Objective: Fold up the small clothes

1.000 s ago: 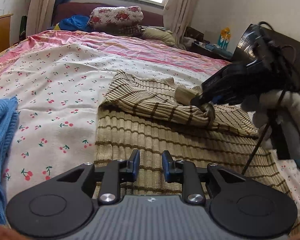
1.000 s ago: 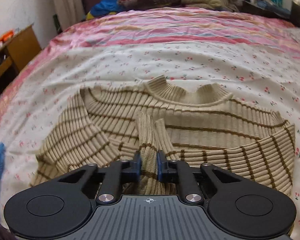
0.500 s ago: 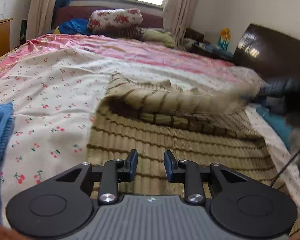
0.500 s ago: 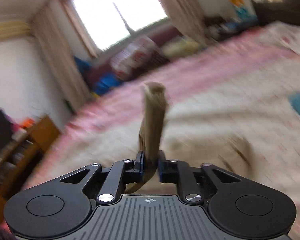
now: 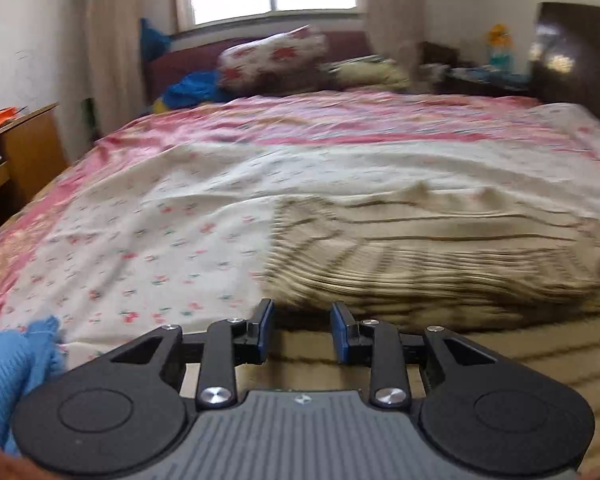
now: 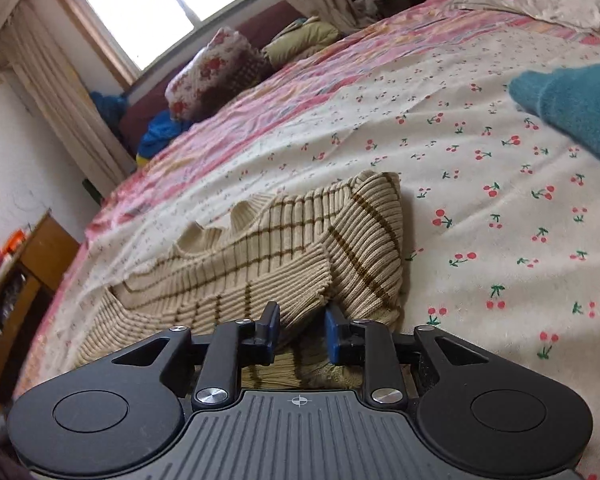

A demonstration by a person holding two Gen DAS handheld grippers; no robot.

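A beige ribbed sweater with brown stripes [image 5: 420,264] lies flat on the cherry-print bedsheet [image 5: 160,240]. My left gripper [image 5: 302,312] hovers over its near hem. Its jaws are opening and nothing is between them. In the right wrist view one sleeve [image 6: 260,280] of the sweater [image 6: 364,240] lies folded across the body. The cuff end rests between the fingers of my right gripper [image 6: 300,312]. Those jaws are opening too, and a gap shows beside the right pad. The left wrist view is blurred.
A light blue knit cloth [image 5: 12,368] lies at the near left of the bed, and a teal cloth [image 6: 572,108] at the right. Pillows [image 5: 272,56] and bedding are piled at the far end under the window. A wooden cabinet [image 5: 20,148] stands left of the bed.
My right gripper carried the sleeve from the sweater's middle across to the right side, laid it down and loosened its grip on it. The left gripper's view swung and its jaws widened slightly.
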